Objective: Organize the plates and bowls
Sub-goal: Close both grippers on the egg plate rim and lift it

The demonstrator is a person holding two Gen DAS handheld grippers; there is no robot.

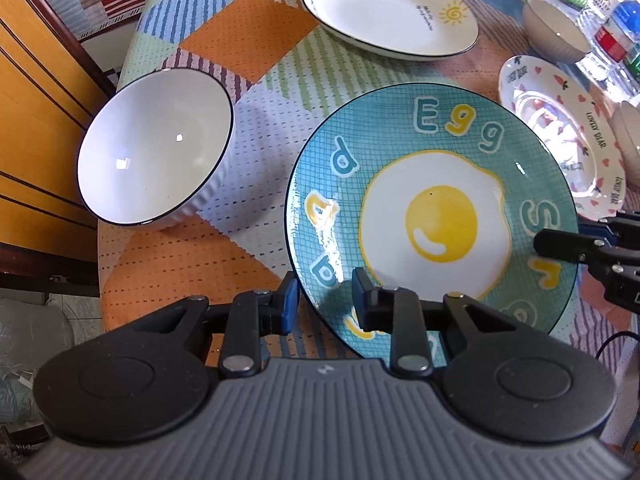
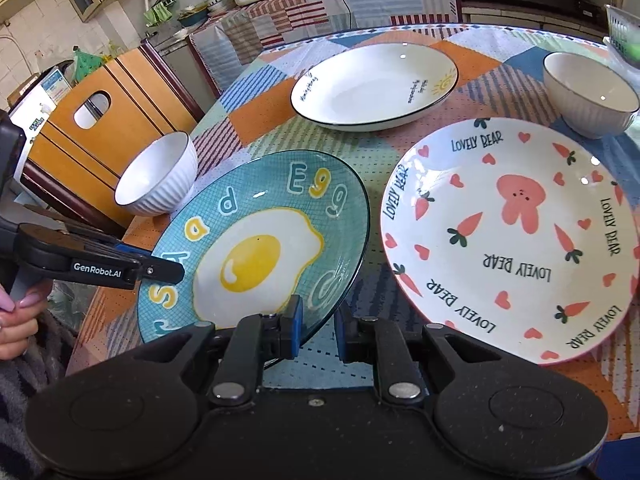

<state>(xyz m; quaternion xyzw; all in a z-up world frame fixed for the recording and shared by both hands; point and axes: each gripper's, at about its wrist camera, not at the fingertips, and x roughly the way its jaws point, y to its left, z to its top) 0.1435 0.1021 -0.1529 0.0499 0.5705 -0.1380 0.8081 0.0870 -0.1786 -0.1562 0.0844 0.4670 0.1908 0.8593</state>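
Both claws, left point(image 1: 325, 300) and right point(image 2: 318, 330), clamp egg plate point(image 1: 432, 216) rim; plate empty.

Egg plate point(image 1: 432, 216), teal, rim between the left tongs point(image 1: 325, 300); right tongs point(image 1: 560, 246) at its opposite rim. White bowl point(image 1: 154, 146) beside it. Sun plate point(image 1: 390, 10) beyond. Patchwork-covered surface point(image 1: 248, 60).

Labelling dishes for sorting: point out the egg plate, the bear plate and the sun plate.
egg plate point(image 2: 256, 258), right wrist view, on the yolk.
bear plate point(image 2: 520, 200), right wrist view, on the pink bear.
sun plate point(image 1: 384, 12), left wrist view, on the white centre.
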